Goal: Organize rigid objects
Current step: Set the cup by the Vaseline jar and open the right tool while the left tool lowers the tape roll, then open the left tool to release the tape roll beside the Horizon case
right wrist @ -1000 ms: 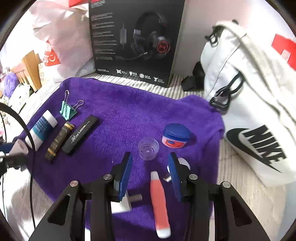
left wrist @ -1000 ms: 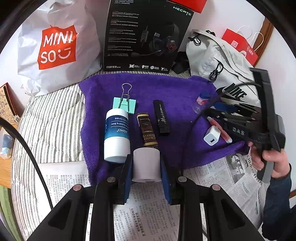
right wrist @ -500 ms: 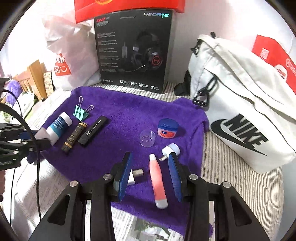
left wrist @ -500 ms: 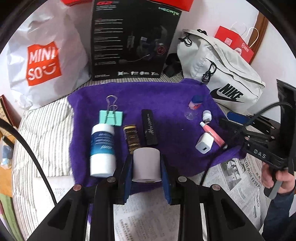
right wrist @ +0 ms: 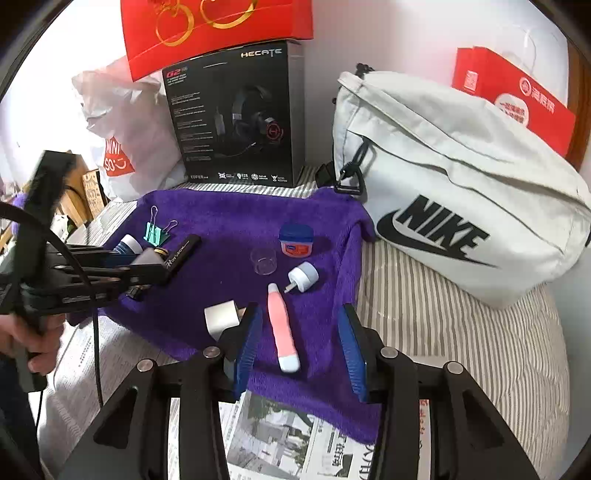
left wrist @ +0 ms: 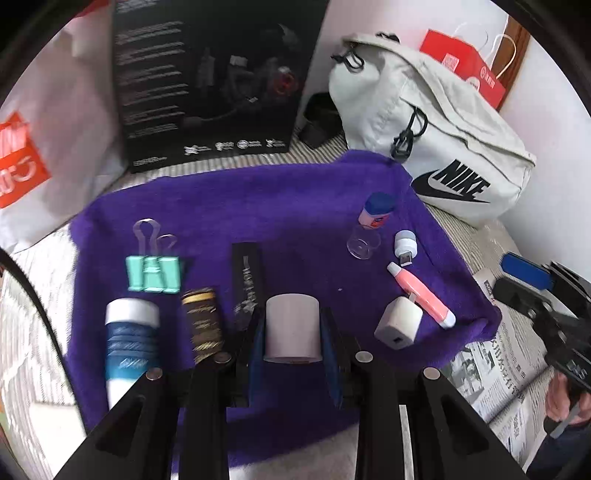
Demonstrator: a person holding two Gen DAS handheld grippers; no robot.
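The left claw [left wrist: 292, 332] is clamping a white roll [left wrist: 291, 326] above the purple towel [left wrist: 258, 206]. The right claw [right wrist: 298, 352], empty, has just been widening over the pink tube [right wrist: 282, 328]. Only the right wrist view is showing the red box [right wrist: 218, 29] topping the headset box [right wrist: 236, 118].

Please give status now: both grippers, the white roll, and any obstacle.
Left gripper shut on white roll, over purple towel. Right gripper open, just widened, empty, pink tube lying below. No obstacle seen.
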